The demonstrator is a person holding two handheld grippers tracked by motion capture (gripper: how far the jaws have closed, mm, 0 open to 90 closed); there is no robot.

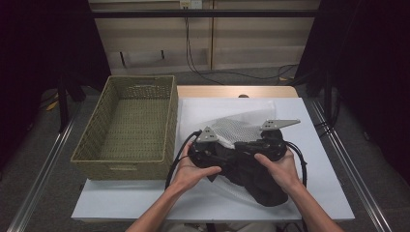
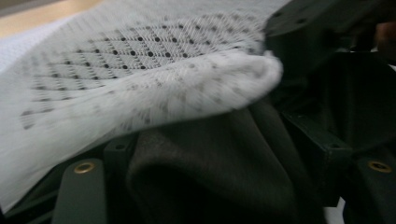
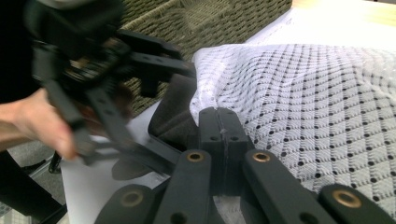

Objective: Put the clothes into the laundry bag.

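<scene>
Two grippers meet at centre of high view, over dark cloth (image 1: 251, 176) and white mesh bag (image 1: 232, 129). Left gripper (image 1: 220, 152) open, cloth bunched between jaws, bag above it. Right gripper (image 3: 218, 126) closed, pinching bag edge. Wicker basket (image 1: 92, 145) left, on table (image 1: 121, 198).

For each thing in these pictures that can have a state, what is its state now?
Wicker basket: upright, nothing inside.
White mesh bag: lies on the white table, with the dark cloth partly in it.
Dark cloth: crumpled, sticks out toward the person.
Left gripper: open, dark cloth between its jaws.
Right gripper: jaws pressed together at the edge of the bag; a grip on fabric cannot be told.
</scene>
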